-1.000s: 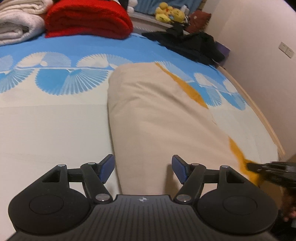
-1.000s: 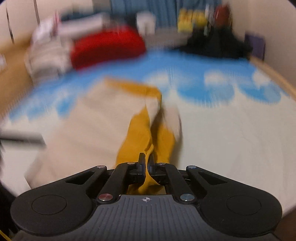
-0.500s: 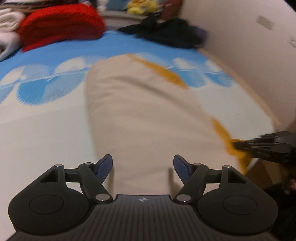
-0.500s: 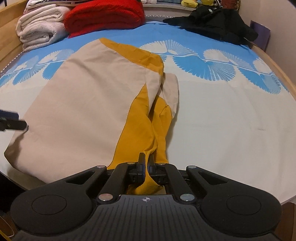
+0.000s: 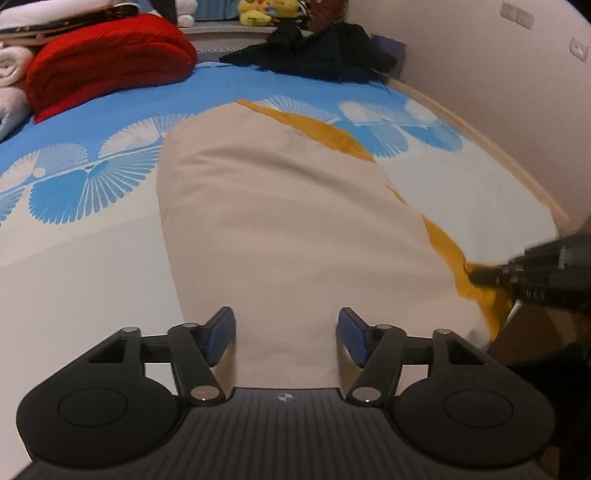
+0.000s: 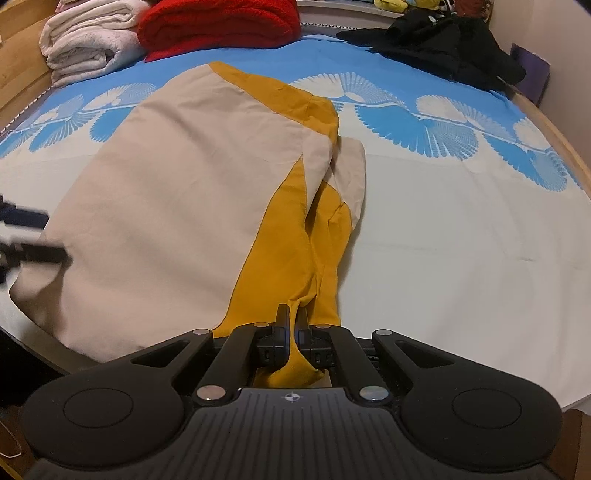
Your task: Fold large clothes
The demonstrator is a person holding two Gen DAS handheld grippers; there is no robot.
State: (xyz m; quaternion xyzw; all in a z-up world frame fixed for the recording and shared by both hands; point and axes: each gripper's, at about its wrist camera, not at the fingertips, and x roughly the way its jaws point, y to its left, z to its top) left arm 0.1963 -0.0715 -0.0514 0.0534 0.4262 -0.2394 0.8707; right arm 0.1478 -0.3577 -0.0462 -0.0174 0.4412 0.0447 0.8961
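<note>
A large beige and mustard-yellow garment (image 5: 288, 221) lies spread along the bed, also in the right wrist view (image 6: 177, 206). My left gripper (image 5: 286, 332) is open, its blue pads on either side of the beige near edge, not closed on it. My right gripper (image 6: 292, 321) is shut on the bunched mustard-yellow end of the garment (image 6: 295, 365) at the bed's near edge. The right gripper also shows in the left wrist view (image 5: 480, 275), pinching the yellow cloth at the right. The left gripper's fingertips (image 6: 40, 254) show blurred at the left of the right wrist view.
The bed sheet (image 6: 461, 240) is white with a blue fan pattern. A red blanket (image 5: 107, 70) and folded white towels (image 6: 88, 40) sit at the head. A black garment pile (image 6: 443, 48) and plush toys (image 5: 266, 11) lie far right. A wall (image 5: 498, 92) runs along the right.
The left gripper has shifted slightly, still open over the beige edge. The right gripper stays shut on the yellow cloth, and the garment lies flatter and more stretched.
</note>
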